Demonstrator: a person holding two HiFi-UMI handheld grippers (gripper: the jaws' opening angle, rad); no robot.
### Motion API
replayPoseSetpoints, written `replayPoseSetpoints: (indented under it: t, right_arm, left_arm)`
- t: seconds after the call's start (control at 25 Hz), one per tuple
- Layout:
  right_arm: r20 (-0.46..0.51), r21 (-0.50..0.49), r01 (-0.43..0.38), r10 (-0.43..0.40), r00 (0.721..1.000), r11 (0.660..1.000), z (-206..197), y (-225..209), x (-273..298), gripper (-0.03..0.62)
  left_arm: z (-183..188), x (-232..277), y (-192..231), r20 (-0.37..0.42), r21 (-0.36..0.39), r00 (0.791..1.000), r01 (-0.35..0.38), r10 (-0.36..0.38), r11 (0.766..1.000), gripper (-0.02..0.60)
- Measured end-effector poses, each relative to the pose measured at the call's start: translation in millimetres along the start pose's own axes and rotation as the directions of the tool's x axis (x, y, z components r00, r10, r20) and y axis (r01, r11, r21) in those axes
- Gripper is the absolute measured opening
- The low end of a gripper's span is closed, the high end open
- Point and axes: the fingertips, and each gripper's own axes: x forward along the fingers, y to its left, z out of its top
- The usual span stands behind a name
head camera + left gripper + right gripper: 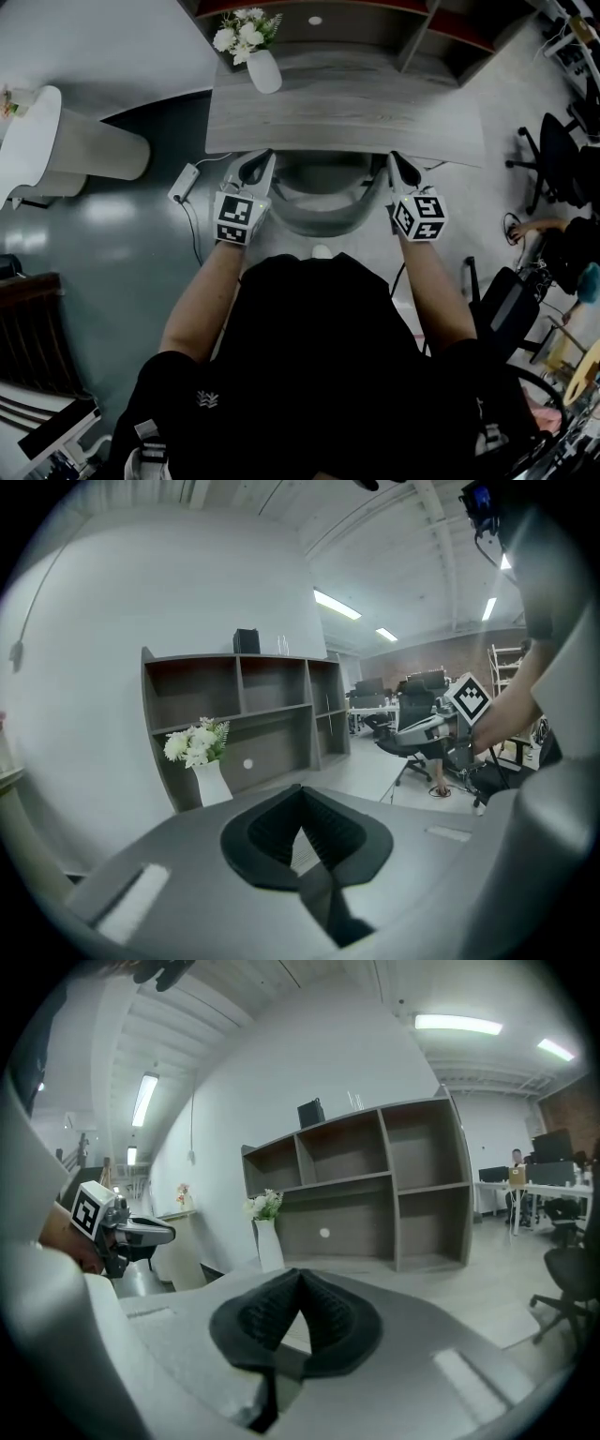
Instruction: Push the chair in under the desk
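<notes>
Visible only in the head view: grey chair (319,217), curved back jutting from under the table (375,108), between left tool (260,167) and right tool (403,169), both pressed together, empty.

My right gripper (300,1274) has its jaws pressed together, the black ribbed pads (258,1321) meeting with nothing between them. Past them I see a grey shelf unit (375,1185) against the white wall (281,1072). A white vase (270,1246) of flowers (265,1204) stands by the unit's left end. The left gripper (155,1233) shows at the left edge, a black office chair (570,1279) at the right.
</notes>
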Motion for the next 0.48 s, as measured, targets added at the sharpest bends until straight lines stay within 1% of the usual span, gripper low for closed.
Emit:
replayPoseSetpoints:
  t: [0.48]
  right_arm:
    - [0.010,-0.005,-0.005,0.005,1.000,1.000,3.1,2.9,4.5,0.002]
  left_arm:
    - [2.3,-3.9,-0.6,0.006,0.012,1.000,-0.014,0.014,1.000,0.006]
